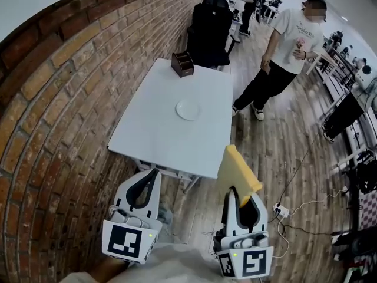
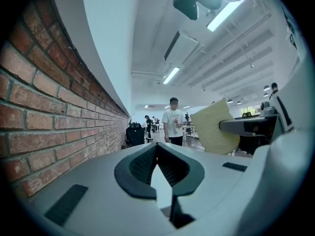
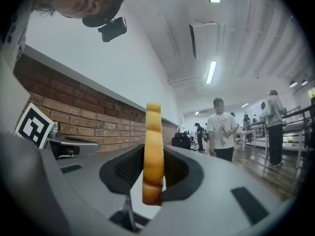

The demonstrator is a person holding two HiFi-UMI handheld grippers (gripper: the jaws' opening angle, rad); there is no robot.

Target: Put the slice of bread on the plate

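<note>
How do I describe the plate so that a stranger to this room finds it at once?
A white table stands beside the brick wall. The plate lies near its middle. It is small, round, white and flat, unlike the dark brown box at the table's far end.

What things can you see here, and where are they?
white rectangular table: one, white, beside the red brick wall
white round plate: one, white, on the table
dark brown wooden box: one, dark brown, table's far edge
black office chair: one, black, beyond the table
person in a white T-shirt: one, standing on the wooden floor, right of table
yellow slice of bread: one, yellow, upright between the right gripper fingers
left gripper: one, white and black, fingers together, empty
right gripper: one, white and black, gripping the bread
</note>
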